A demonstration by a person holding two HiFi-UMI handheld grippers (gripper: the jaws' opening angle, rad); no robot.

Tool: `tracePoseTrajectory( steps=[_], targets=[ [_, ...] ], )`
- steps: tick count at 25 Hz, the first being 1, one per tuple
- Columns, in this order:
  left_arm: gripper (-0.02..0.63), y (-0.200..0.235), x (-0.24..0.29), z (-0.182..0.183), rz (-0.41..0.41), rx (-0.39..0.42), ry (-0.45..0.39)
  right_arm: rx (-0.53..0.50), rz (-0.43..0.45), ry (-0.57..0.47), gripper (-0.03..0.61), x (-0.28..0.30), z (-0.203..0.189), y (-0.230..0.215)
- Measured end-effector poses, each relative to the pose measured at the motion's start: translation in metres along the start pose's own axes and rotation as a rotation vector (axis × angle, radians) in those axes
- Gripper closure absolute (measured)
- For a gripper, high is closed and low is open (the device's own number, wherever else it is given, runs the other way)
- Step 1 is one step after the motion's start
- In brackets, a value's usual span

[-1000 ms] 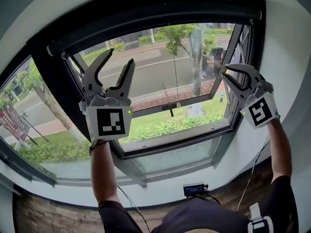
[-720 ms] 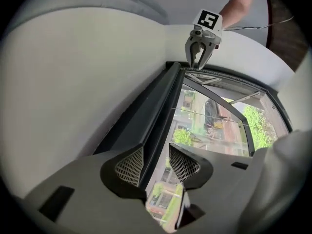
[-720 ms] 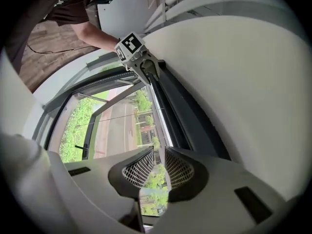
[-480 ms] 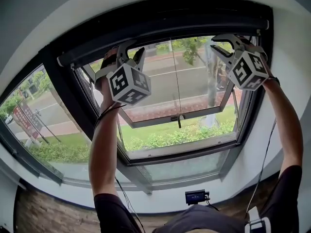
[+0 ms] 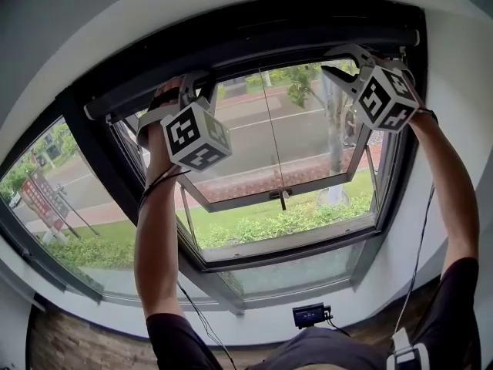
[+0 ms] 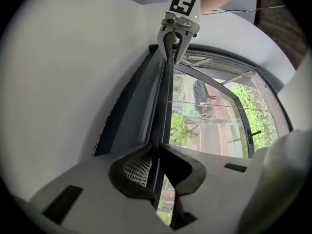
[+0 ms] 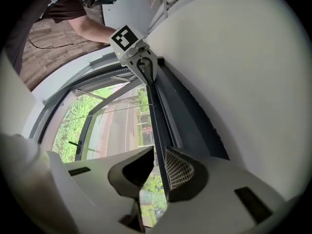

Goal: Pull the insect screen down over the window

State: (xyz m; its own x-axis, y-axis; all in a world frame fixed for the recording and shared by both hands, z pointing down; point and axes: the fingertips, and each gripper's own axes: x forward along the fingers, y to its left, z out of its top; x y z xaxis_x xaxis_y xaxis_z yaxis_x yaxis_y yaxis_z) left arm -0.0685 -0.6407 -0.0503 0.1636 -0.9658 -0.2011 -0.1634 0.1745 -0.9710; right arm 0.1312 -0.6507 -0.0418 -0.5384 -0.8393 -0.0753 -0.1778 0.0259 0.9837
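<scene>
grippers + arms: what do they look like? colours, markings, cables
Left gripper and right gripper: light grey shells, black-lined jaws, one pad mesh-textured, white cube of black square markers. Dark short sleeves; thin dark cable. Left jaws closing around the screen bar.

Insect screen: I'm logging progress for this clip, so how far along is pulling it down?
Done: both grippers are up at the screen's pull bar along the top of the window. In hand: the left gripper has its jaws closing on the pull bar, which runs between them; the right gripper clamps it too. Left: the whole pull; nothing covers the glass yet.
</scene>
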Motion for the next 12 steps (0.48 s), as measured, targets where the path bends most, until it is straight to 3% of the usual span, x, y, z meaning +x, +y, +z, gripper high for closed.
tracePoseTrajectory(
  steps=[5, 12],
  targets=[
    [0.551, -0.008, 0.003, -0.006, -0.094, 0.019, 0.026, 0.025, 0.033, 0.013, 0.525, 0.000, -0.008, 0.003],
    [0.578, -0.008, 0.008, -0.009, -0.154, 0.042, 0.063, 0.024, 0.052, 0.040, 0.525, 0.005, -0.013, 0.002]
  ],
)
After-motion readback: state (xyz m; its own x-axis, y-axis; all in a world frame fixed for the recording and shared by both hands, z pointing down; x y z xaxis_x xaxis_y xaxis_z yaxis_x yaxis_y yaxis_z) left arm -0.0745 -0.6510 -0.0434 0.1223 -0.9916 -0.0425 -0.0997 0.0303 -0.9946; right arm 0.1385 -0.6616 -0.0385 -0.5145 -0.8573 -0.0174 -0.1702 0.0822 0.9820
